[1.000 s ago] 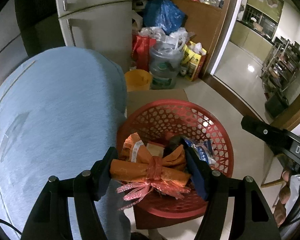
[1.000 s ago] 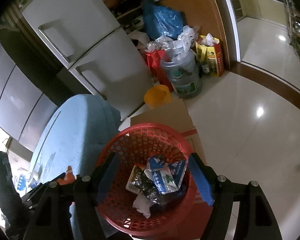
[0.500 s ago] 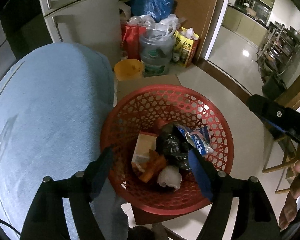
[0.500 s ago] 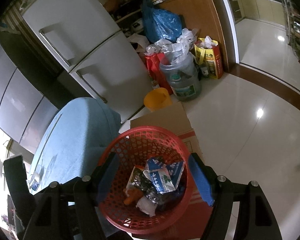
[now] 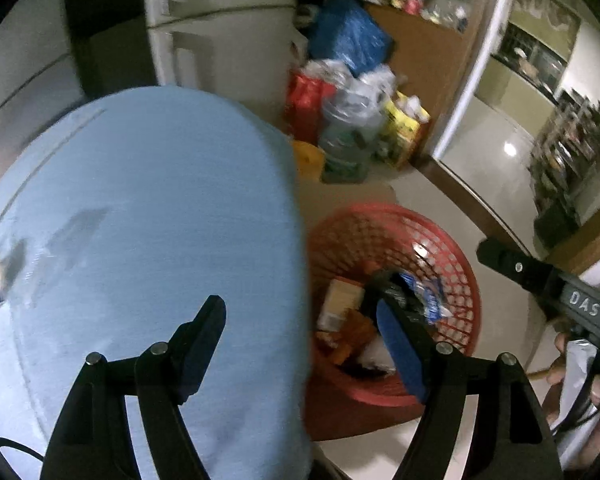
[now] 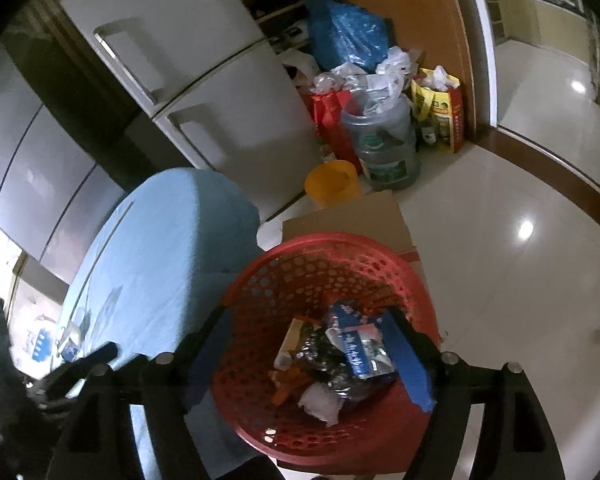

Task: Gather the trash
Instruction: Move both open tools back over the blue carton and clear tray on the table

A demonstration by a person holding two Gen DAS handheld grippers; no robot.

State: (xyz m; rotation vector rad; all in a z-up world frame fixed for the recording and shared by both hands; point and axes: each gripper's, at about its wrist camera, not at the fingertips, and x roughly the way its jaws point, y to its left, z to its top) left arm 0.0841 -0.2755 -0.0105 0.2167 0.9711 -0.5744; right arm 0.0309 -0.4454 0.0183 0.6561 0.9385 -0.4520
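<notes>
Two things nearly touch (no gap visible): red basket (image 6: 320,248), blue table (image 6: 168,248).

We see a dim indoor scene with heavy fisheye bending and black corners in both views. The left wrist view is smeared by motion blur: the red basket (image 5: 396,280) and the clutter behind it lose their edges. The right wrist view is sharper, the basket (image 6: 324,264) crisp. Glare spots shine on the glossy floor (image 6: 524,230) to the right of the basket, and blown-out white light enters far left of it. The fridge (image 6: 220,92) behind it looks grey and softly shaded.
</notes>
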